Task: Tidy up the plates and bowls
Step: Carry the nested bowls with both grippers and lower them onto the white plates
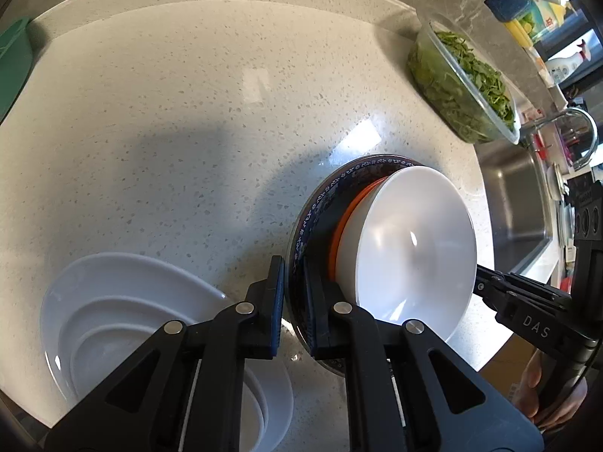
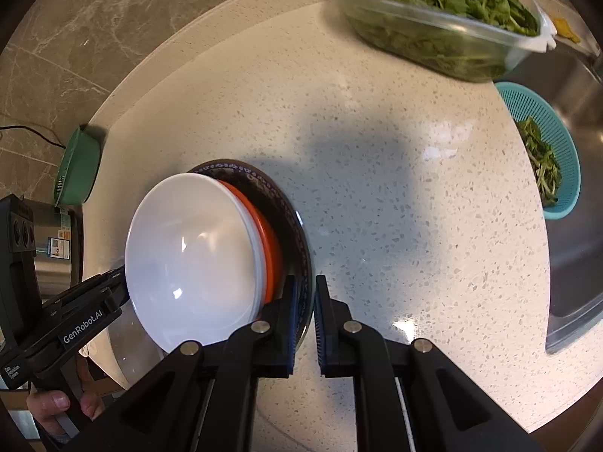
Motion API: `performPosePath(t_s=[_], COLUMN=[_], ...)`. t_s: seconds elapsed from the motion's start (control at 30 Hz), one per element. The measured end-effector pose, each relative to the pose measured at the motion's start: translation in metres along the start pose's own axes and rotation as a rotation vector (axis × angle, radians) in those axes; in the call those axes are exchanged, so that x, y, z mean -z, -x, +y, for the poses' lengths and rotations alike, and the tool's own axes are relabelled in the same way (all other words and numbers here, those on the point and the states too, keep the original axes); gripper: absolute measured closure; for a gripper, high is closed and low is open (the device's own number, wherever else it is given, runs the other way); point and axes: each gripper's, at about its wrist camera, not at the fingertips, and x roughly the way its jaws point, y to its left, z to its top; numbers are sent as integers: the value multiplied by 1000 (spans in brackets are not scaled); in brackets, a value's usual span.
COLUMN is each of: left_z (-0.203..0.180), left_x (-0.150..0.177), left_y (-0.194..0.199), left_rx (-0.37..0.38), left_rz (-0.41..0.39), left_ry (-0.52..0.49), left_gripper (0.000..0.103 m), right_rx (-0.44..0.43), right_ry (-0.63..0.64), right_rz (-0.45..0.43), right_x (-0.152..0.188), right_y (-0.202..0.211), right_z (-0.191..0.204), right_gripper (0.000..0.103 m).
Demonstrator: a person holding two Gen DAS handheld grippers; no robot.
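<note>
A dark blue patterned plate (image 1: 320,203) carries an orange dish (image 1: 345,218) and a white bowl (image 1: 407,245) stacked in it. My left gripper (image 1: 296,301) is shut on the plate's rim at one side. My right gripper (image 2: 305,324) is shut on the rim at the opposite side; the plate (image 2: 290,222), orange dish (image 2: 269,233) and white bowl (image 2: 192,260) show there too. The stack is held just above the speckled counter (image 1: 188,113). A separate stack of white plates and bowls (image 1: 113,312) sits to the lower left in the left wrist view.
A clear container of green leaves (image 1: 463,86) stands at the counter's far right, next to a steel sink (image 1: 516,203). A teal colander with greens (image 2: 546,150) sits in the sink. A green object (image 2: 77,165) stands at the counter's left end.
</note>
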Motion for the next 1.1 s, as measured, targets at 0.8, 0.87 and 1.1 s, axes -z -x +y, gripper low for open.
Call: performPosePath(t_s=[0.8, 0.87, 1.1], left_z=[112, 128, 164], left_x=[90, 102, 137], left_y=[104, 106, 111], left_rx=[-92, -98, -118], left_rz=[-102, -101, -99], left_ry=[253, 283, 347], left_gripper=[96, 96, 96], right_rx=[-82, -86, -97], right_ry=[264, 287, 340], right_rz=[63, 87, 140], right_x=[38, 45, 62], right_y=[6, -3, -24], right_z=[120, 132, 160], right_gripper=[92, 92, 91])
